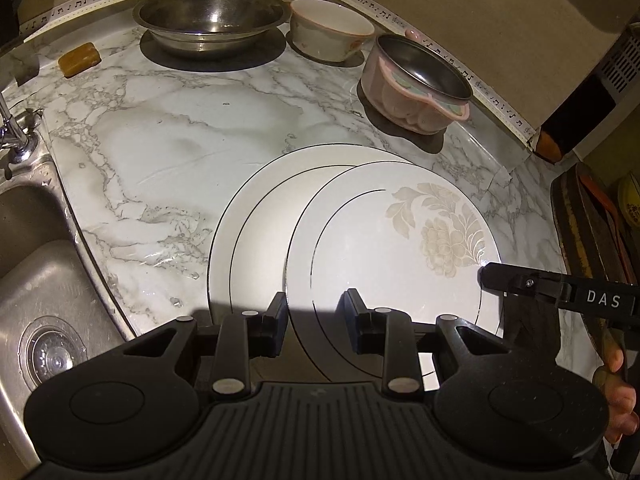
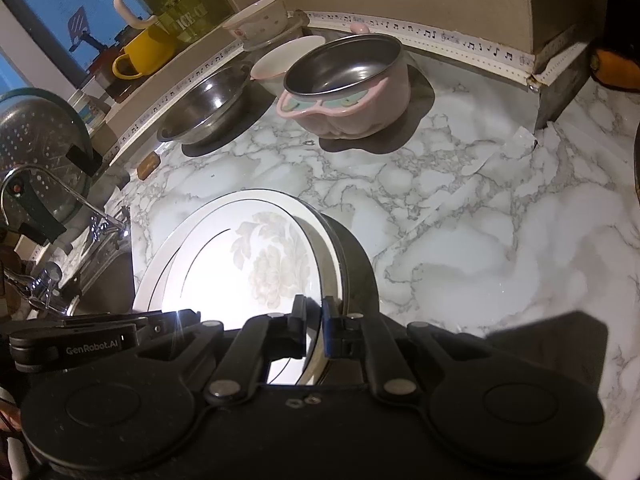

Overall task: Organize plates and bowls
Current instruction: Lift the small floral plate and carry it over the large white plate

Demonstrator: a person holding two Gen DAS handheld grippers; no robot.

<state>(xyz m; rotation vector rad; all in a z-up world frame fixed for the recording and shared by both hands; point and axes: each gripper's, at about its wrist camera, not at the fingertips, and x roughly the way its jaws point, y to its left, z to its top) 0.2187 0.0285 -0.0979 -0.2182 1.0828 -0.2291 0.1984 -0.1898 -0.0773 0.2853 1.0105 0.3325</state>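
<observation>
My right claw (image 2: pixel 313 330) was clenched on the near-right rim of the flowered plate (image 2: pixel 256 268), one finger above the rim and one below, so the plate hung tilted with its right edge lifted. I judged that grip was chosen to slide it squarely onto the plain plate (image 1: pixel 248 216) beneath, which lay flat on the marble counter (image 1: pixel 160 152). In the left wrist view the flowered plate overlapped the plain one toward three o'clock, not yet centred.

My left claw (image 1: pixel 313 320) hung released at six o'clock over the near rims of both plates, jaws apart and holding nothing; whether a fingertip touched a rim I could not tell. I took it to be waiting there to steady the stack.

Farther off, at one o'clock, the pink pot (image 1: pixel 416 88) with its steel liner stood alone on the counter. At twelve o'clock sat the cream bowl (image 1: pixel 330 28), and just to its left, at eleven o'clock, the wide steel bowl (image 1: pixel 210 16), both against the back wall. The bowls stood well apart from the plates and from one another, so I judged that grouping them was yet to be done. The sink (image 1: pixel 36 280) lay at eight o'clock.
</observation>
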